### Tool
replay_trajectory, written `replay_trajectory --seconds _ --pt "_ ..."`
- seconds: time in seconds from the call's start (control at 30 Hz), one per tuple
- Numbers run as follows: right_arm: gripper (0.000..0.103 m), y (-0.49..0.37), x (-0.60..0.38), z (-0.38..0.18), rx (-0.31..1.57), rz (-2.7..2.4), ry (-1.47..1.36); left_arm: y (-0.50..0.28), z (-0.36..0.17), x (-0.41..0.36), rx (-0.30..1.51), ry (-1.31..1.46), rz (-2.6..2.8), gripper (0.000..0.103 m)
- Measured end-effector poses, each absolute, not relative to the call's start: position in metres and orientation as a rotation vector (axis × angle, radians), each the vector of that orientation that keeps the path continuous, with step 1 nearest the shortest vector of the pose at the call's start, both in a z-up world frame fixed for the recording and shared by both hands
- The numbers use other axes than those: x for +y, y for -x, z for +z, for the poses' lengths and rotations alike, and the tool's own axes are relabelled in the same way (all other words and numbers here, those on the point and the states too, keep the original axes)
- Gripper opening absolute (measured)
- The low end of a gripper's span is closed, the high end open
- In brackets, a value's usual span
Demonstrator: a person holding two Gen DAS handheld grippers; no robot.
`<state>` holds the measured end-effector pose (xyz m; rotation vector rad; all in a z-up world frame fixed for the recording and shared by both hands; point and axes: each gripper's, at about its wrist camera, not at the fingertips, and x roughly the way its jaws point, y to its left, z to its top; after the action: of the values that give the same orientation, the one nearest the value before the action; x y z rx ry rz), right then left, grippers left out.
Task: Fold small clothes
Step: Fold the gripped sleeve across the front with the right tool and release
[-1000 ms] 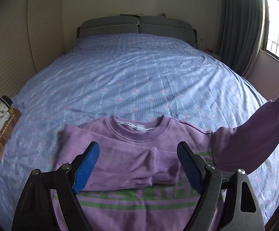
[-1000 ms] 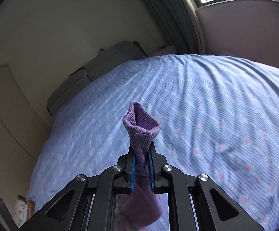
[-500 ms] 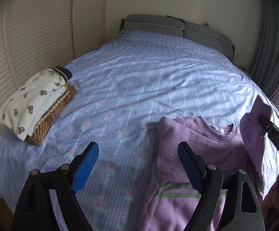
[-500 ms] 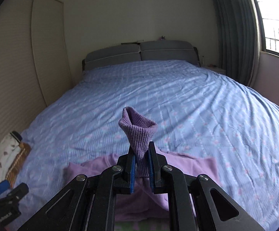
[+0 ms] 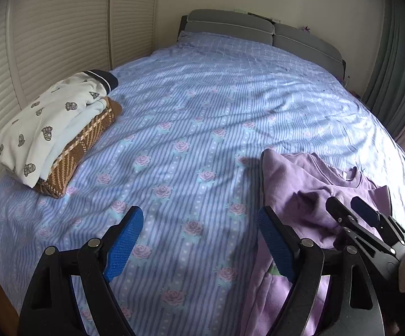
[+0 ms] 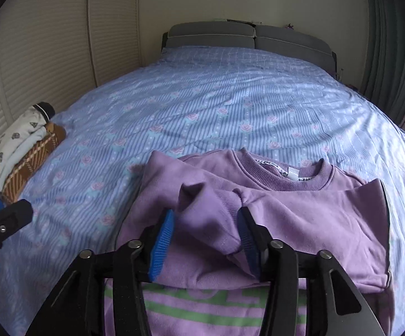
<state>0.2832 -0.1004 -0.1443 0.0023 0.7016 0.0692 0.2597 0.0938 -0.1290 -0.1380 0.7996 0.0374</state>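
Observation:
A purple sweatshirt (image 6: 300, 218) with green stripes lies on the bed, both sleeves folded across its chest; it also shows in the left wrist view (image 5: 300, 184). My right gripper (image 6: 205, 240) is open, its blue pads either side of the sleeve cuffs, just above the cloth. It shows in the left wrist view (image 5: 353, 210) over the sweatshirt. My left gripper (image 5: 199, 243) is open and empty above the bare sheet, left of the sweatshirt. Its tip shows in the right wrist view (image 6: 4, 212).
A stack of folded clothes (image 5: 54, 131), white printed over brown striped, sits at the bed's left edge, also in the right wrist view (image 6: 20, 151). The blue flowered sheet (image 5: 202, 106) stretches to the grey headboard (image 5: 258, 28). A louvred wall is on the left, curtains on the right.
My right gripper carried the sleeve over the chest, lowered it and opened, letting the cuff go. My left gripper swung left off the sweatshirt and stayed open.

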Motion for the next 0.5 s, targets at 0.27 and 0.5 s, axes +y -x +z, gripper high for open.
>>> replay_trajectory --seconds 0.27,0.5 --pt "0.051 -0.254 -0.175 -0.128 0.684 -0.062 -0.089 -0.271 -0.128 0.041 0.784 0.132 -0.093 0.084" --pt "0.051 -0.251 -0.261 -0.138 0.749 -0.204 -0.132 -0.301 -0.138 -0.018 0.785 0.092 -0.153 0.084"
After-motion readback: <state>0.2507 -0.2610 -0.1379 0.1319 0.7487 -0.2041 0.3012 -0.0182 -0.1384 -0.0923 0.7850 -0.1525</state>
